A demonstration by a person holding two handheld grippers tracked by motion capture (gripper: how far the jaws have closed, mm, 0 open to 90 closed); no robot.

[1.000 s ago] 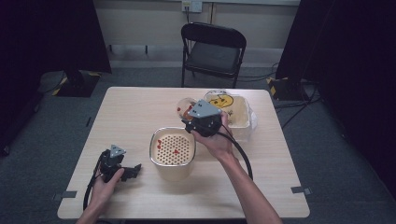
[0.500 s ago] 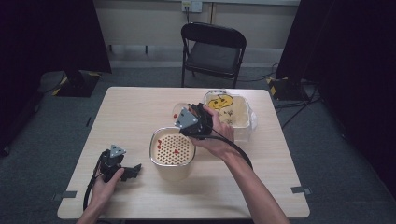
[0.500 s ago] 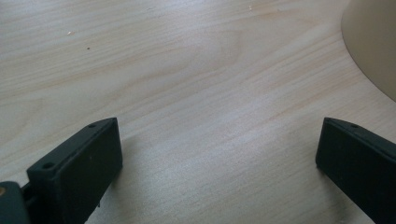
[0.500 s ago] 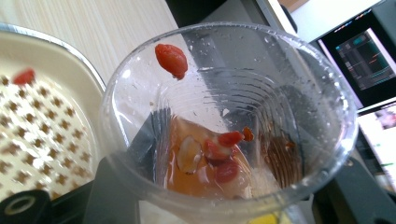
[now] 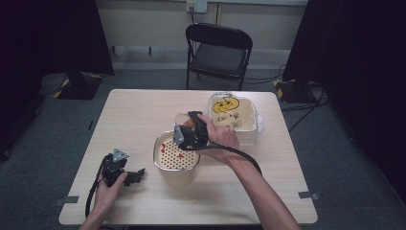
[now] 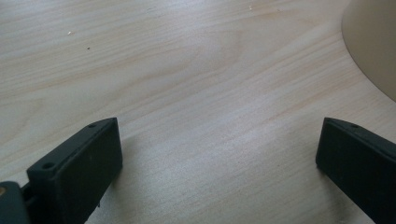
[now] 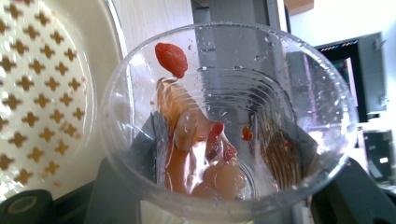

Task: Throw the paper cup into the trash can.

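Dim room, light wood counter [image 5: 129, 120], folding chair [image 5: 218, 50] behind. Right hand-held gripper [image 5: 190, 135] clamped on a clear plastic cup [image 7: 224, 121], tipped toward the perforated strainer bowl [image 5: 175, 154]; jaws just closed further on it. Risk: wet red berries [image 7: 171, 59] cling to the wall, or tighter squeeze crushes the cup. Left hand-held gripper [image 5: 125, 176] jaws apart, idle on counter. Lidded container [image 5: 234, 117] close behind limits swing.

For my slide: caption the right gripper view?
Clear plastic cup, held tipped beside the perforated strainer, with red berries clinging inside.
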